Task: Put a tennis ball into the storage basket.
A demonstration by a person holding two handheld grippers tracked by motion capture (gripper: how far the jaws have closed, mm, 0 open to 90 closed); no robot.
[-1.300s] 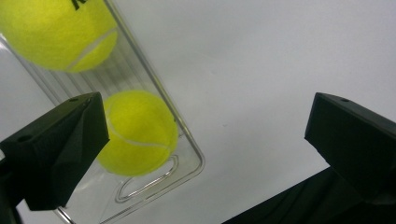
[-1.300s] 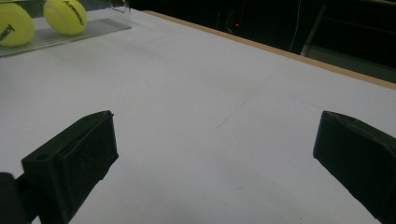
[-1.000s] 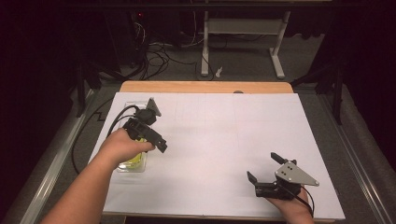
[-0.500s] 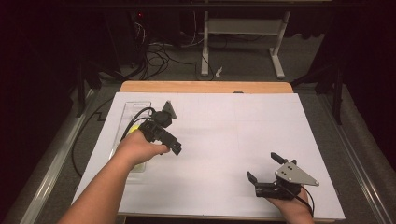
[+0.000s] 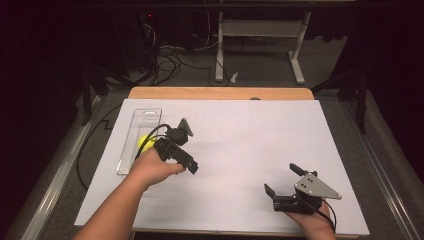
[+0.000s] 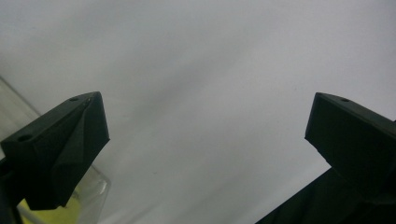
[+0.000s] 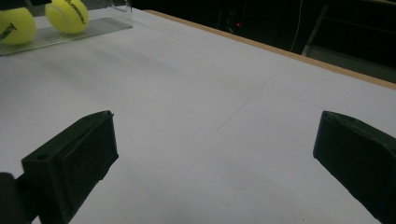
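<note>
Both tennis balls (image 7: 67, 15) sit in the clear tray (image 5: 146, 116) at the bench's left. Your left tool (image 5: 185, 150) gapes wide and empty beside it; swing back carelessly and you'll knock the tray.

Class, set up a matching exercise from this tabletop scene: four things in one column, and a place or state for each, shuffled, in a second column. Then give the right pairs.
Things
1. left gripper
2. right gripper
3. tennis balls
4. clear tray

Places or states
A. long and see-through, lying along the left side of the white sheet
B. yellow, sitting in the tray
C. open, held over the sheet just right of the tray
D. open, held low near the sheet's front right corner

Pairs: 1-C, 2-D, 3-B, 4-A
</note>
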